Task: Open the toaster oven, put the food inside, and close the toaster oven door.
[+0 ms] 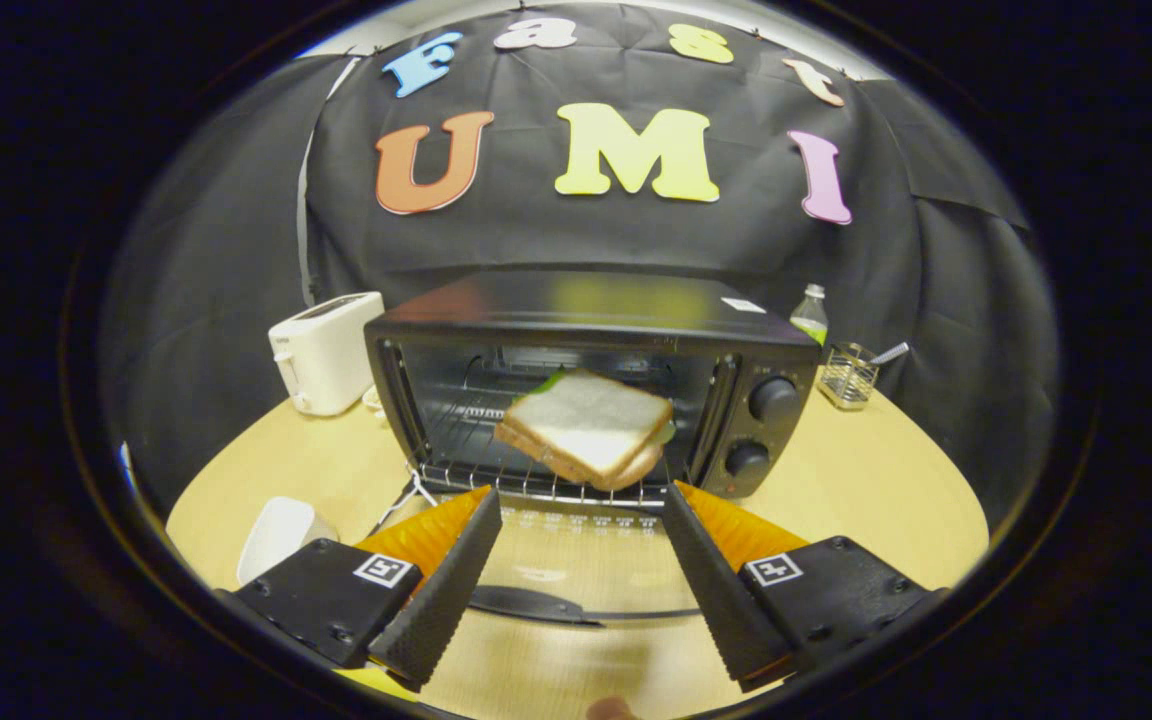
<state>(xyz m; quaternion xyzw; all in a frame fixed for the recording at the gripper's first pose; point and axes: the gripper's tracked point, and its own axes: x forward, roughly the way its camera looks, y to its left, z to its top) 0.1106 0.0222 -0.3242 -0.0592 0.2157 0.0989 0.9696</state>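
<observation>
Sandwich: white-bread sandwich with green filling (588, 428), soft, light and easily crushed; lies tilted on the wire rack (536, 488) at the mouth of the oven, beyond the jaws.
Hold: pinch the long edges gently.
Oven: black toaster oven (596, 310), glass door (576, 570) folded down onto the counter (886, 480).
Gripper (582, 515): jaws wide apart, holding nothing.
Far right: wire basket (846, 378) holding a utensil.

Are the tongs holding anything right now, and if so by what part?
Nothing is held. The tongs stand open with a gap between them, and the sandwich lies beyond them on the toaster oven rack, above the lowered door.
</observation>
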